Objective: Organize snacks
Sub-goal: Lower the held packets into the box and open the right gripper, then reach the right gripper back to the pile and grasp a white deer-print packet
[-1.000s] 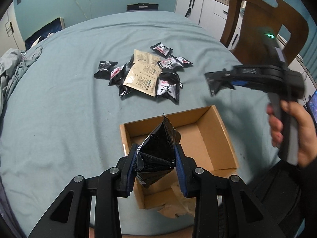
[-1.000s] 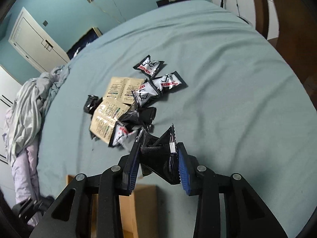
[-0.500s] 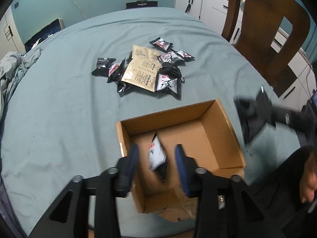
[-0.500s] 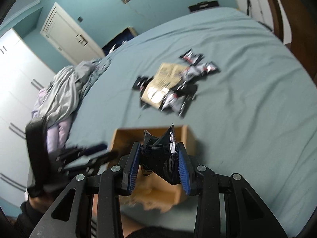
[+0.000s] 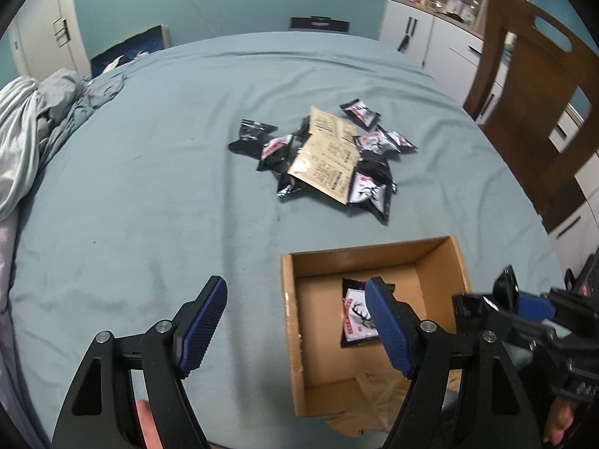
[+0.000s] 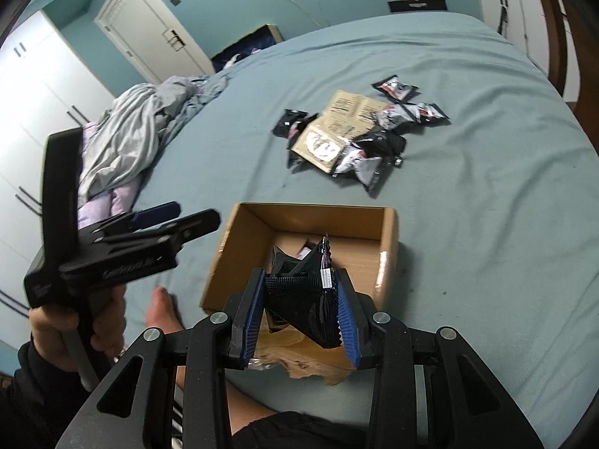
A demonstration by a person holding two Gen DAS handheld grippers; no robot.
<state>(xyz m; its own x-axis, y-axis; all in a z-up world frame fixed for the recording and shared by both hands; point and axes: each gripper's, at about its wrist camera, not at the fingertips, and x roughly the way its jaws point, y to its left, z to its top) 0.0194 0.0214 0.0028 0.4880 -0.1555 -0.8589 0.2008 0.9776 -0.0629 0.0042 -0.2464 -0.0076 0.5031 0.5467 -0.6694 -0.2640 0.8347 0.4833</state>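
A brown cardboard box (image 5: 445, 258) (image 6: 389, 232) sits on the teal bed near its front edge. One black-and-white snack packet (image 5: 355, 318) lies inside it. My left gripper (image 5: 295, 321) is open and empty, straddling the box's left wall. My right gripper (image 6: 299, 307) is shut on a black snack packet (image 6: 303, 299) and holds it above the box's near side. It also shows at the right of the left wrist view (image 5: 498, 310). A pile of black packets and tan pouches (image 5: 329, 157) (image 6: 355, 138) lies beyond the box.
Crumpled grey bedding (image 5: 33, 119) (image 6: 131, 127) lies at the left edge of the bed. A wooden chair (image 5: 535, 101) stands at the right. White cabinets (image 5: 430, 41) and a door (image 6: 146, 33) line the room. The box's near flap is torn (image 5: 370, 415).
My left gripper opened and dropped its black packet into the box, then shifted left. My right gripper carried its packet from over the pile to above the box.
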